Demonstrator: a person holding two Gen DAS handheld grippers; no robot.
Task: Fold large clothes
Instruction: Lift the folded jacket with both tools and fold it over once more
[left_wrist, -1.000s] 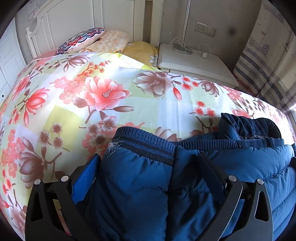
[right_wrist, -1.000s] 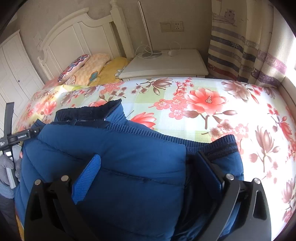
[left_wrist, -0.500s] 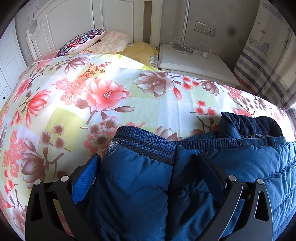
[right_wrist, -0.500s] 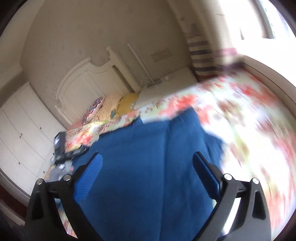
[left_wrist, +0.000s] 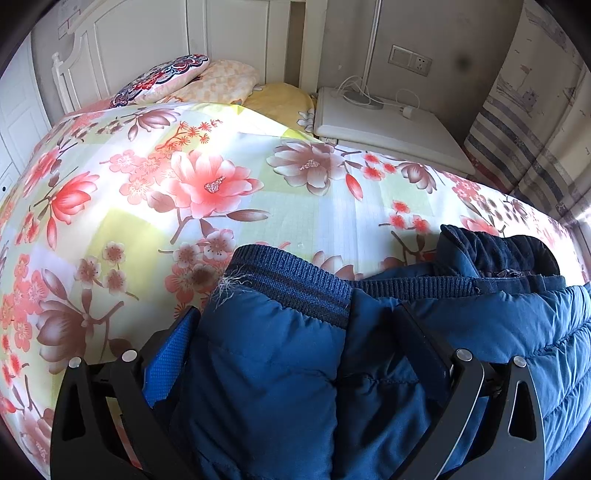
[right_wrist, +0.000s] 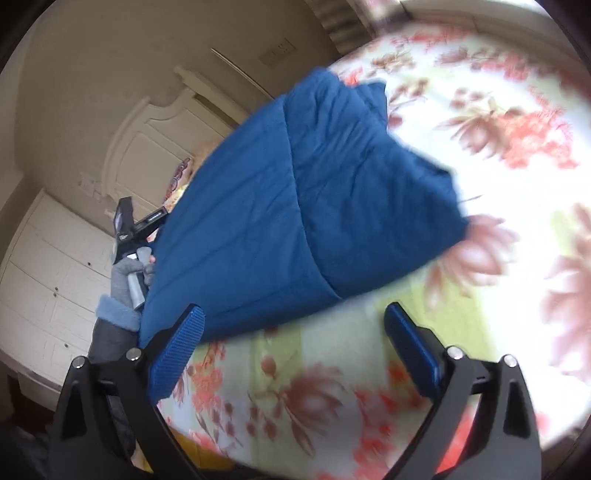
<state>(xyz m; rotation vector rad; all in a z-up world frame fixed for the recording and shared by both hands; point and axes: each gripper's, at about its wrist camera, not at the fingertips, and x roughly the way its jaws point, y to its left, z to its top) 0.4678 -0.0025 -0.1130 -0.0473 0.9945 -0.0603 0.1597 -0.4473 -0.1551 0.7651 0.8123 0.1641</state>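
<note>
A blue padded jacket (left_wrist: 280, 362) lies folded on the floral bed cover (left_wrist: 207, 184), its ribbed hem (left_wrist: 291, 280) and dark collar (left_wrist: 495, 251) toward the headboard. My left gripper (left_wrist: 295, 332) has its jaws wide apart with a thick fold of the jacket between them; its right finger is partly sunk in the fabric. In the right wrist view the jacket (right_wrist: 303, 206) lies beyond my right gripper (right_wrist: 295, 332), which is open and empty above the bed cover (right_wrist: 480, 184). The left hand with its gripper body (right_wrist: 129, 236) shows at the jacket's left edge.
Pillows (left_wrist: 177, 77) lie by the white headboard (left_wrist: 129, 40). A white bedside table (left_wrist: 388, 125) with cables stands at the back right, beside a striped curtain (left_wrist: 517, 147). White cupboards (right_wrist: 48, 280) stand left of the bed.
My right gripper has come off the jacket, pulled back and tilted; it now hangs empty over the bed cover. The left gripper and its fold of jacket have hardly moved.
</note>
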